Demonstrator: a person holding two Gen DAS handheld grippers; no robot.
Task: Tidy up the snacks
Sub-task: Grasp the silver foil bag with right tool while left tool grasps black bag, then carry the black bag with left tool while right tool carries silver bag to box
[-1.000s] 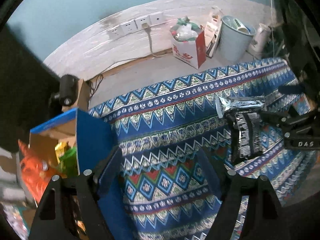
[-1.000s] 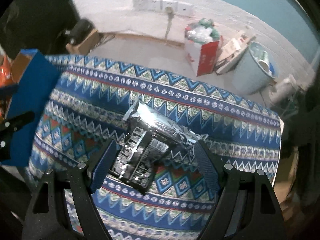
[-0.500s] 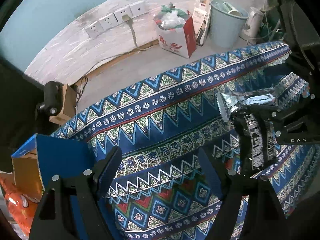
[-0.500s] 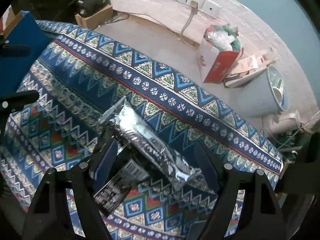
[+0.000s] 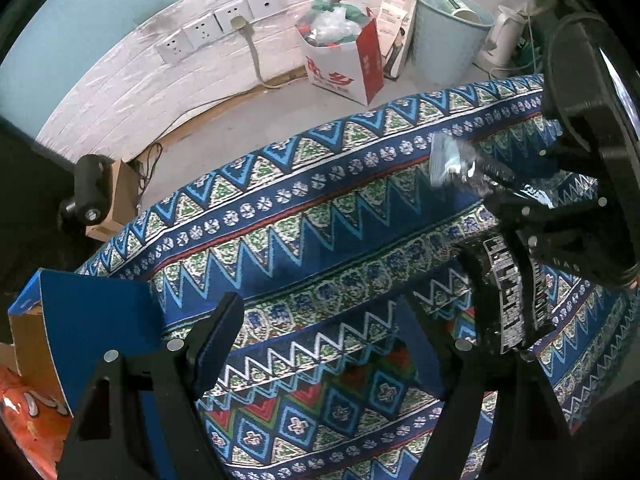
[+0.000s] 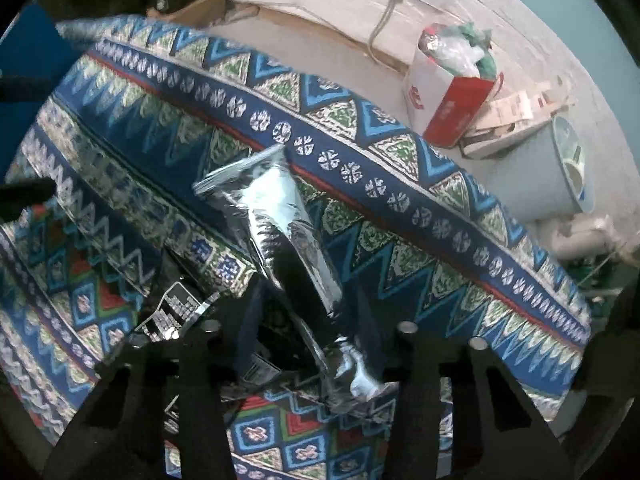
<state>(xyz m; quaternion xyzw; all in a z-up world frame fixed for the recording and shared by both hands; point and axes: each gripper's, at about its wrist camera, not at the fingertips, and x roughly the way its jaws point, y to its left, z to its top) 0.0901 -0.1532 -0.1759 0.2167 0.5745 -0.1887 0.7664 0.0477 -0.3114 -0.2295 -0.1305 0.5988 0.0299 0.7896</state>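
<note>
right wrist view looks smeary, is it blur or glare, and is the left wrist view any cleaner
Right wrist view: motion blur smears the patterned cloth, and glare whitens the silver snack packet as the right gripper closes on it. Left wrist view: sharper, with the fisheye bending the cloth's stripes.

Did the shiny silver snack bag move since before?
Yes. The silver snack bag lay flat on the patterned cloth; now its far end is tipped up off the cloth, as the right gripper closes on it.
</note>
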